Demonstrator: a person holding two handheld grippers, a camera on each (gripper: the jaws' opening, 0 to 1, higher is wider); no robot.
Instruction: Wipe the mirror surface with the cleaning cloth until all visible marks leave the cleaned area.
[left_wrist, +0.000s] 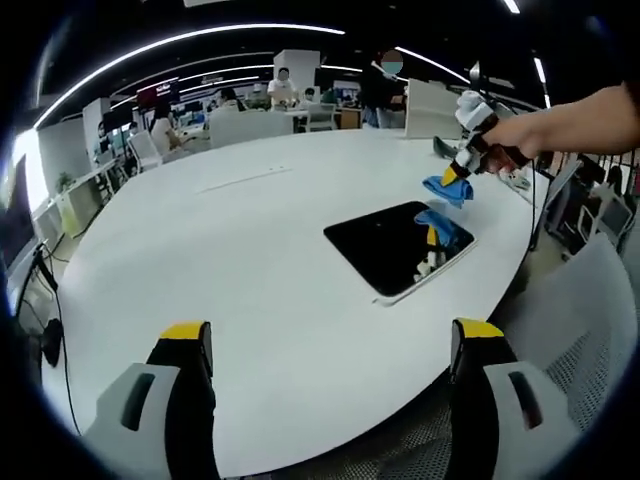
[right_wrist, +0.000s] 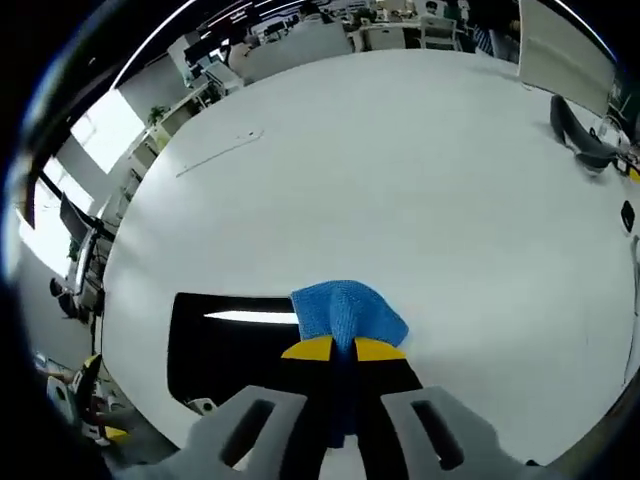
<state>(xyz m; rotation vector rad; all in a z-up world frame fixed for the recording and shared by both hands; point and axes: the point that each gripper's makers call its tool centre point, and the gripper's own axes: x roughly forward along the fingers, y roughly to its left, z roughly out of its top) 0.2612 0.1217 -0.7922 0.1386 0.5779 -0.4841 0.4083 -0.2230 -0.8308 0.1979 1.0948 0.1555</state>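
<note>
A dark rectangular mirror (left_wrist: 395, 245) lies flat on the white table, near its right edge. My right gripper (left_wrist: 455, 178) hangs a little above the mirror's far corner, held by a hand, shut on a blue cleaning cloth (left_wrist: 446, 189); the cloth's reflection shows in the glass. In the right gripper view the cloth (right_wrist: 345, 312) bunches out ahead of my right gripper (right_wrist: 343, 349), covering the mirror's (right_wrist: 230, 355) far right corner. My left gripper (left_wrist: 330, 345) stands open over the table's near edge, well short of the mirror, nothing between its fingers.
The white oval table (left_wrist: 230, 260) stretches far to the left and back. A dark object (right_wrist: 580, 135) lies near its far right edge. Chairs, desks and several people stand beyond the table. A mesh chair back (left_wrist: 570, 350) sits at lower right.
</note>
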